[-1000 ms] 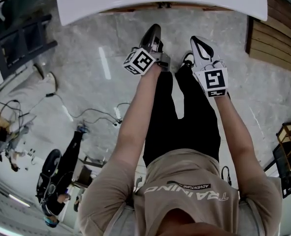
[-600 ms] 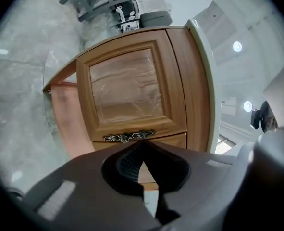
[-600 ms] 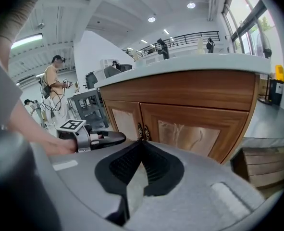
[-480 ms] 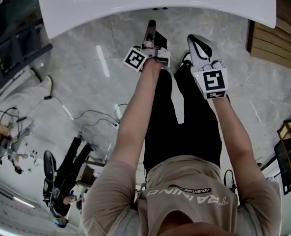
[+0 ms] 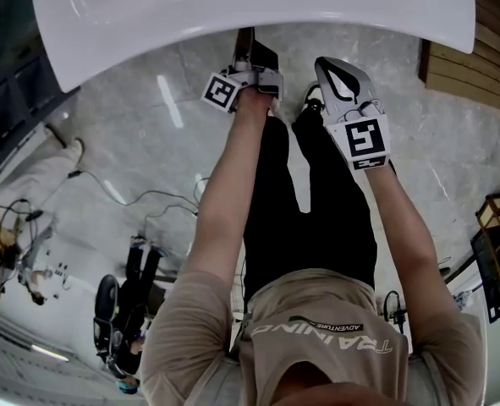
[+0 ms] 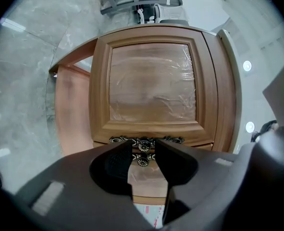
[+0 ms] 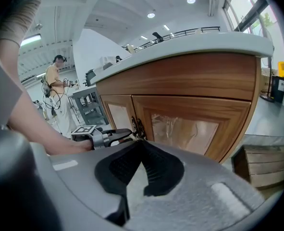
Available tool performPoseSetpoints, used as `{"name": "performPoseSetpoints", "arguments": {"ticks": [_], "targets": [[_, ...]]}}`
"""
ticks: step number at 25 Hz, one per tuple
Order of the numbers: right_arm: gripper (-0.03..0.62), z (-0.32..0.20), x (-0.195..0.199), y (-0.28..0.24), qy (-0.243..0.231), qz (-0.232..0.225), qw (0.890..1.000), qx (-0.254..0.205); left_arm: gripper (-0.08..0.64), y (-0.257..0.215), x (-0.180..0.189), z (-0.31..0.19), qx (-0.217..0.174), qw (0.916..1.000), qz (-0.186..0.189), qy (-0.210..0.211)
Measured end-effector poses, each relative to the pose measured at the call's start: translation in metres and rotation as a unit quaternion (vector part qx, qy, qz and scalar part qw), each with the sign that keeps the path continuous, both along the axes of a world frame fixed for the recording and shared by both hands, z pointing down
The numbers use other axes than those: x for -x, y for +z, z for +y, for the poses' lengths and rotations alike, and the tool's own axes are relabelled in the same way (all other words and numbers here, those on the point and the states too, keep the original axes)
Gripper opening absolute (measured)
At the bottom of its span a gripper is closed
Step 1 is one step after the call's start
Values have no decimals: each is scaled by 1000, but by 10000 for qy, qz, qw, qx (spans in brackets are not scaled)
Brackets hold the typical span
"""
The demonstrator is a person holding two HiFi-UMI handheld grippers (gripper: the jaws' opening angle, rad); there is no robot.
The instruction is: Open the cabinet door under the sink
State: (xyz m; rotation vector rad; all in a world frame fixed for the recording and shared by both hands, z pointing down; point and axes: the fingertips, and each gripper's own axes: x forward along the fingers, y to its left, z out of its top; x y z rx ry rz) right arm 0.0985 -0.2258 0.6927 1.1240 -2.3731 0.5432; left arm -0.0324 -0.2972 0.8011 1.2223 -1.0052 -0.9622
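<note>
the left gripper (image 6: 142,147), the nearer one, has just been opening its jaws wide, with nothing pinched. the ornate dark metal handle (image 6: 173,139) lies just past the fingertips at 12 o'clock, long axis 9 to 3, on the flush, glossy wooden cabinet door (image 6: 151,81). the right gripper (image 7: 142,146) hangs back, jaws together and empty

From the head view, the white countertop (image 5: 233,7) at 12 o'clock hides the cabinet door (image 6: 151,85) entirely.

"TRAINING" is printed in big letters on the shirt (image 5: 317,299), seen upside down. "ADVENTURE" is probably written on the small black patch (image 5: 330,322).
</note>
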Motion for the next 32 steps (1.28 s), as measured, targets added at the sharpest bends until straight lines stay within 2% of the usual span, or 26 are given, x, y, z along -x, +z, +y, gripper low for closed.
{"name": "performPoseSetpoints", "arguments": {"ticks": [7, 14, 24, 32], "targets": [[2, -3, -2, 1, 23, -21, 10000, 87, 133, 0, -4, -18, -147, 9994, 230, -223], [2, 12, -14, 8, -35, 11, 9998, 192, 103, 6, -6, -17, -273, 9964, 467, -648], [2, 28, -19, 10, -112, 4, 9996, 248, 100, 3, -5, -14, -370, 9984, 253, -343], [2, 31, -12, 2, -210, -65, 9996, 180, 100, 8, 2, 9, -398, 9991, 80, -79]]}}
